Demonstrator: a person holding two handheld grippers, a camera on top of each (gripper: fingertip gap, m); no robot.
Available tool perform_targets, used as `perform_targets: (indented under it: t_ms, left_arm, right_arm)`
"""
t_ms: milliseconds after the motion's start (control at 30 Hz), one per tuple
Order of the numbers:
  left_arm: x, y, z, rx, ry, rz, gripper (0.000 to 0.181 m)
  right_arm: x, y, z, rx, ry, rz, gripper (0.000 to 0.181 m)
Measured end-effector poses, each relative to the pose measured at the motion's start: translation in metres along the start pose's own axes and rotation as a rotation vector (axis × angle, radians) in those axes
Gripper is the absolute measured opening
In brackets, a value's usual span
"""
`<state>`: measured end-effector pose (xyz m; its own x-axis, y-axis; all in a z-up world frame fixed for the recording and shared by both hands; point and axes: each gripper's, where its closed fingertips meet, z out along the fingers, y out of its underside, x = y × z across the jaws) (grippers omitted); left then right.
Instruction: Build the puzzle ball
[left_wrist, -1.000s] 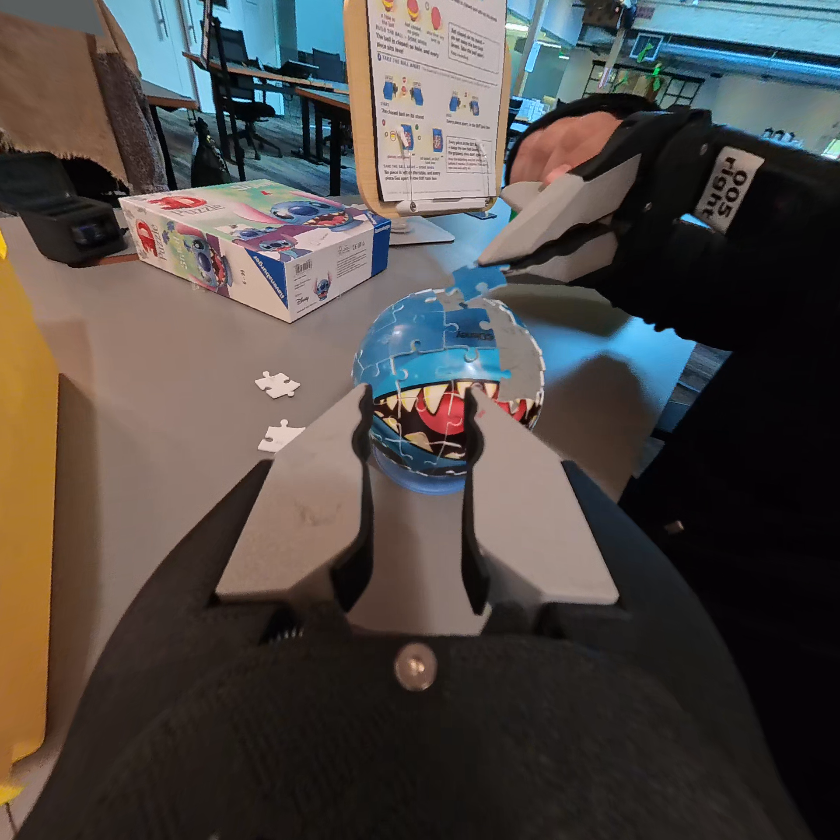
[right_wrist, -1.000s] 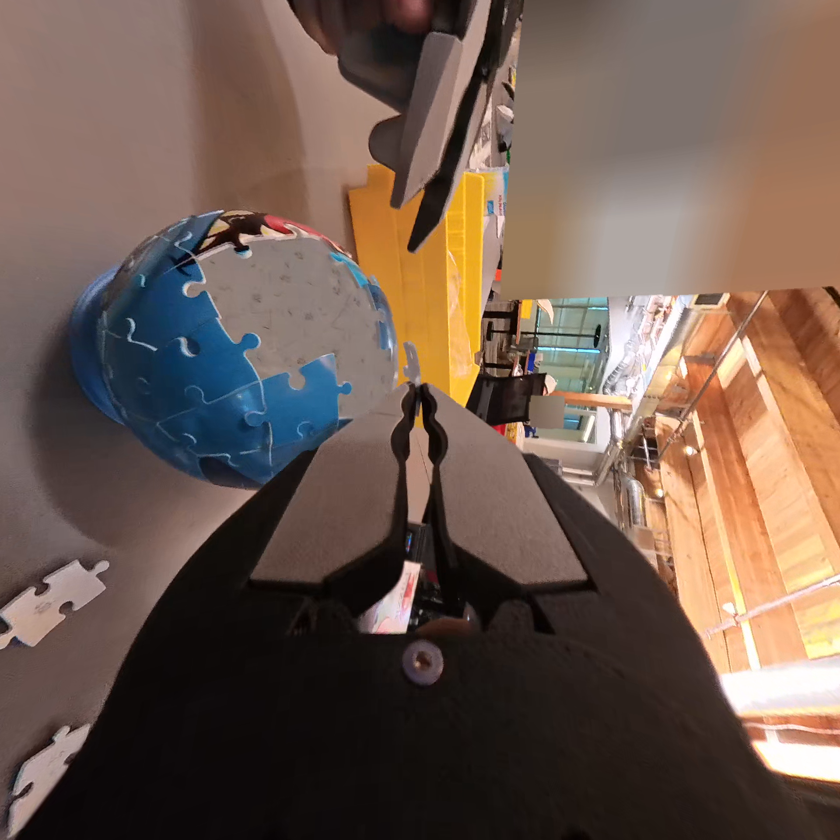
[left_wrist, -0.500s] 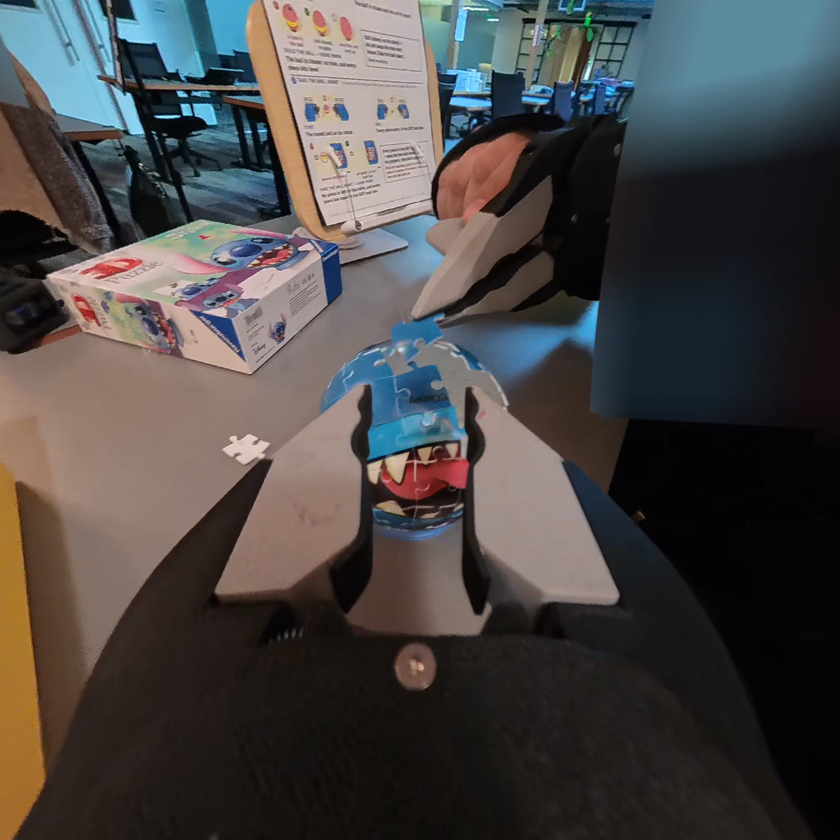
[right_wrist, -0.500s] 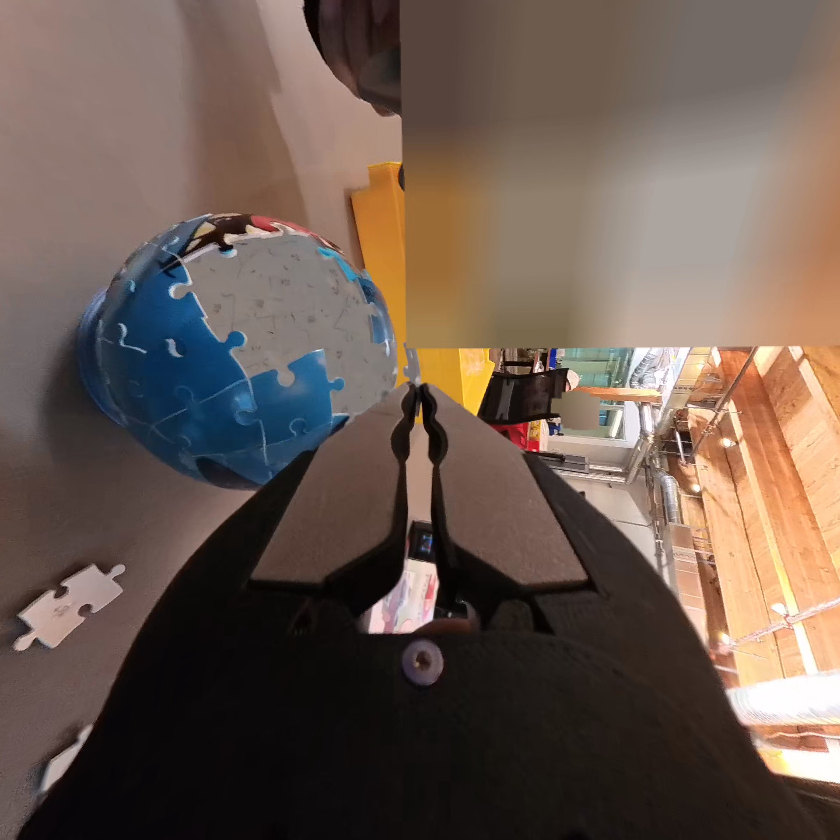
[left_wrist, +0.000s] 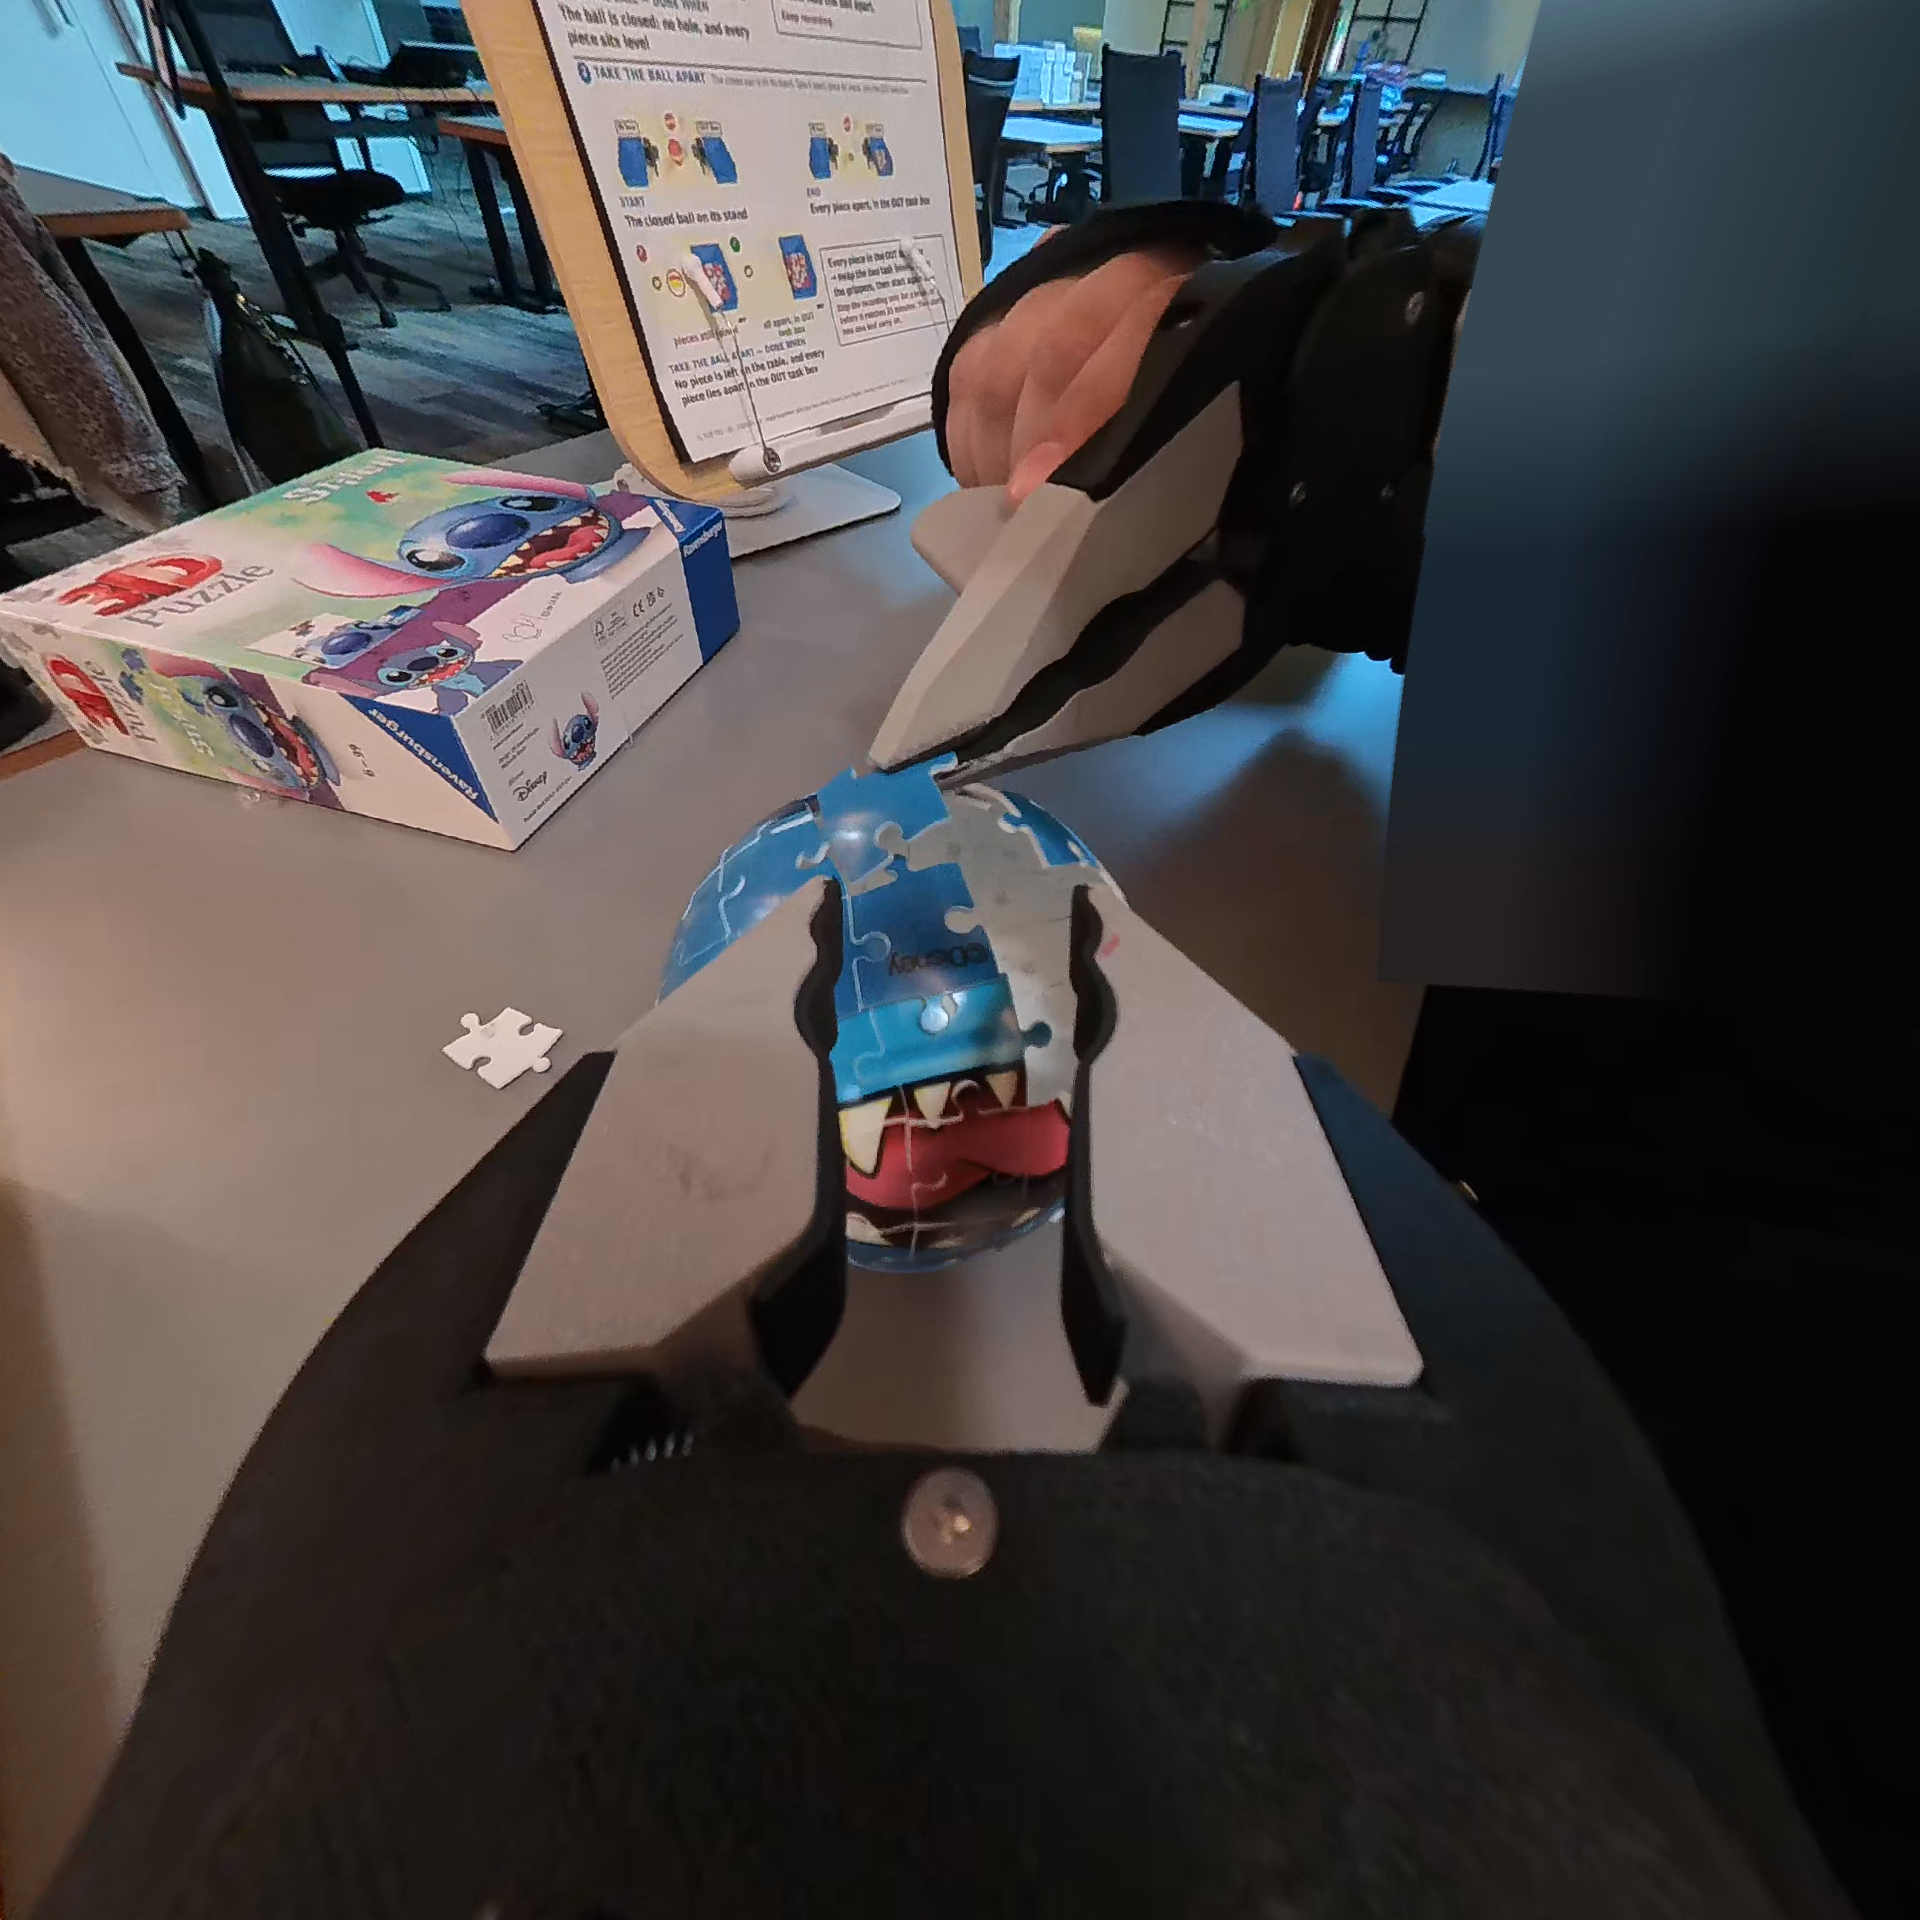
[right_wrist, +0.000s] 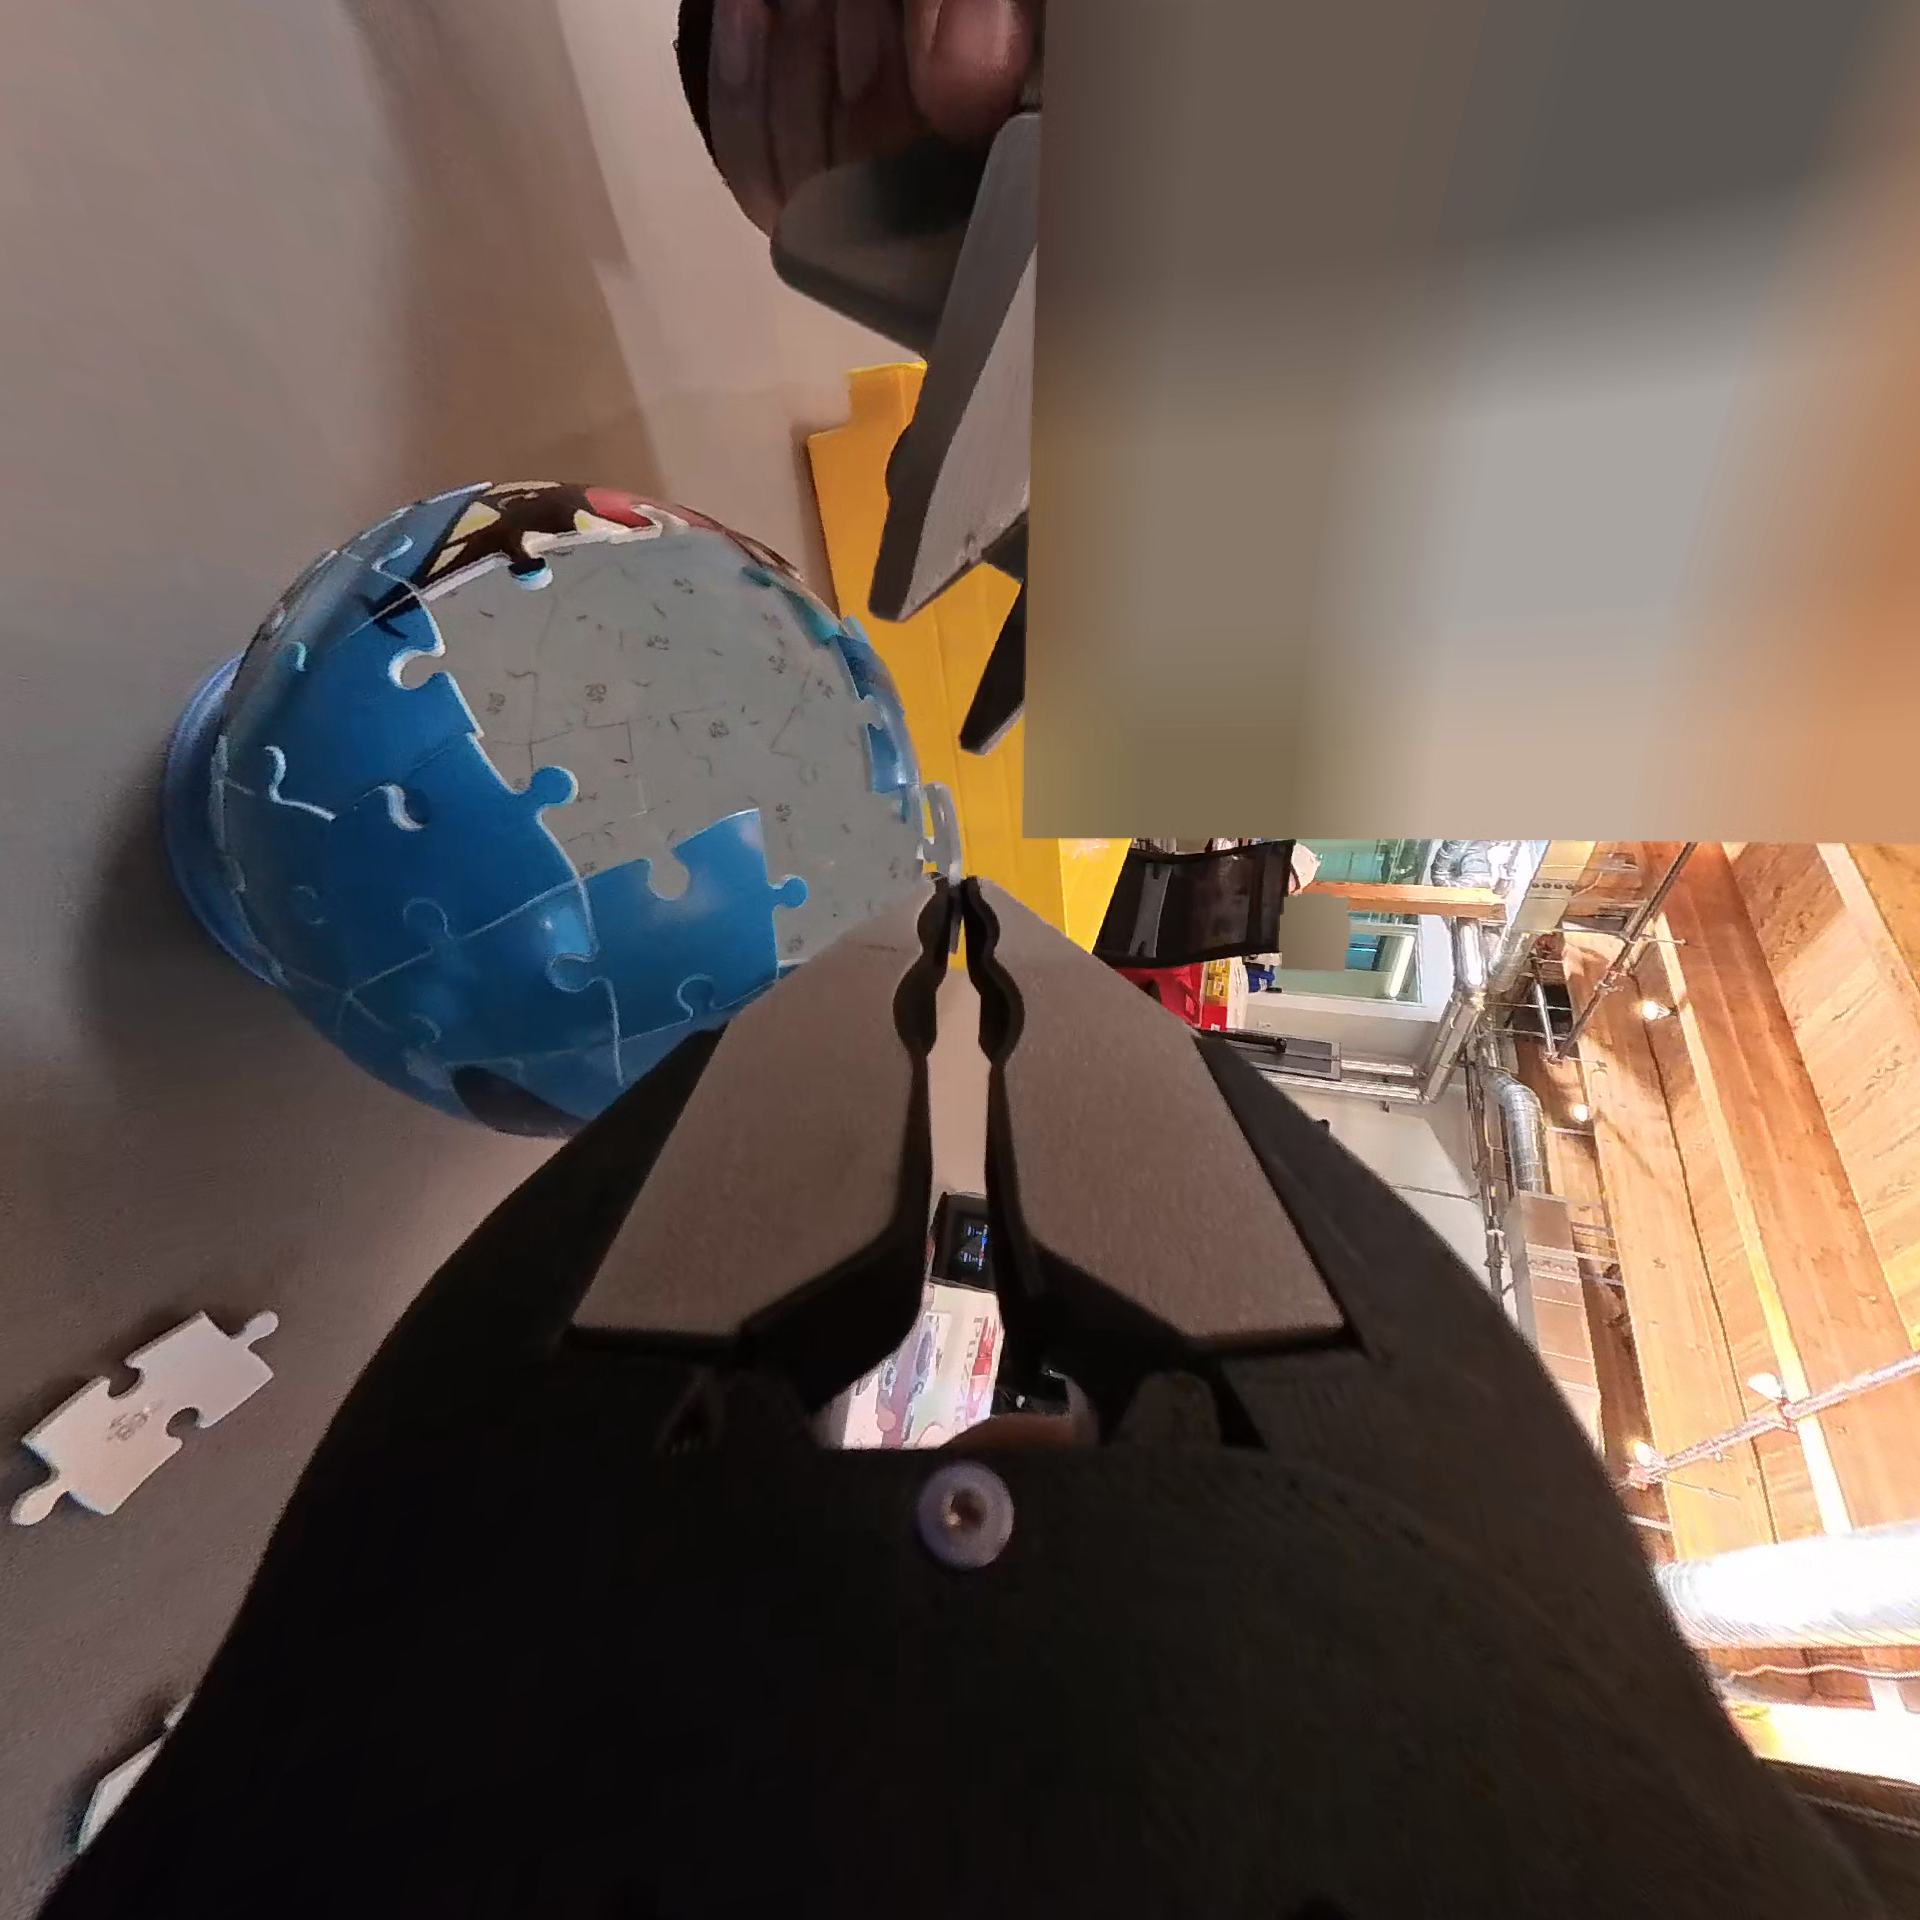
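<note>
I had brought the right gripper (left_wrist: 914, 764) down from just above the puzzle ball (left_wrist: 904, 997) until the blue puzzle piece (left_wrist: 883, 805) it clenched lay against the top of the shell; a second earlier that piece hung clear in the air beside the ball. In the right wrist view the piece showed edge-on at the tips (right_wrist: 940, 831), touching the rim of the open grey gap. The ball sat on its blue stand (right_wrist: 197, 748) on the grey worktop (left_wrist: 260, 987), near the middle, with the toothy mouth print facing my left gripper (left_wrist: 951, 977).

I had also moved the left gripper closer: its jaws stood apart, now flanking the ball's front where before they were short of it. I could not tell whether the fingers touched the shell.

I judged this as the seating step: the piece looked aligned but not pressed flush, and a large patch of the ball was unfilled. Loose white-backed pieces (left_wrist: 502, 1044) lay on the worktop beside the ball, with the puzzle box (left_wrist: 364, 644) farther off, so much of the build remained.
</note>
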<state>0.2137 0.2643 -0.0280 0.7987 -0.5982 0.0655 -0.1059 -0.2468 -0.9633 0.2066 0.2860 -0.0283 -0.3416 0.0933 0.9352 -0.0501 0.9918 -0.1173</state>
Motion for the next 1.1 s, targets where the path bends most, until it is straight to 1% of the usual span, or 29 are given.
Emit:
perform_targets:
  t_ms: [233, 467, 667, 833, 1100]
  left_arm:
    - [0.000, 0.003, 0.011, -0.054, -0.030, 0.051, 0.042]
    - [-0.003, -0.003, 0.009, -0.034, -0.043, 0.045, 0.042]
    - [0.003, -0.006, 0.013, -0.044, -0.030, 0.086, 0.042]
    - [0.003, -0.004, 0.018, -0.068, -0.010, 0.078, 0.042]
    - [0.001, 0.000, 0.018, -0.072, 0.000, 0.057, 0.042]
  right_arm:
    - [-0.004, 0.002, 0.000, -0.007, -0.010, -0.007, 0.000]
    - [-0.006, 0.002, 0.001, 0.001, -0.027, -0.026, 0.000]
    - [-0.009, 0.002, 0.001, 0.003, -0.077, -0.049, 0.002]
    - [-0.010, 0.002, 0.001, -0.011, -0.104, -0.105, 0.002]
    - [-0.015, -0.001, -0.002, 0.036, -0.173, -0.114, 0.004]
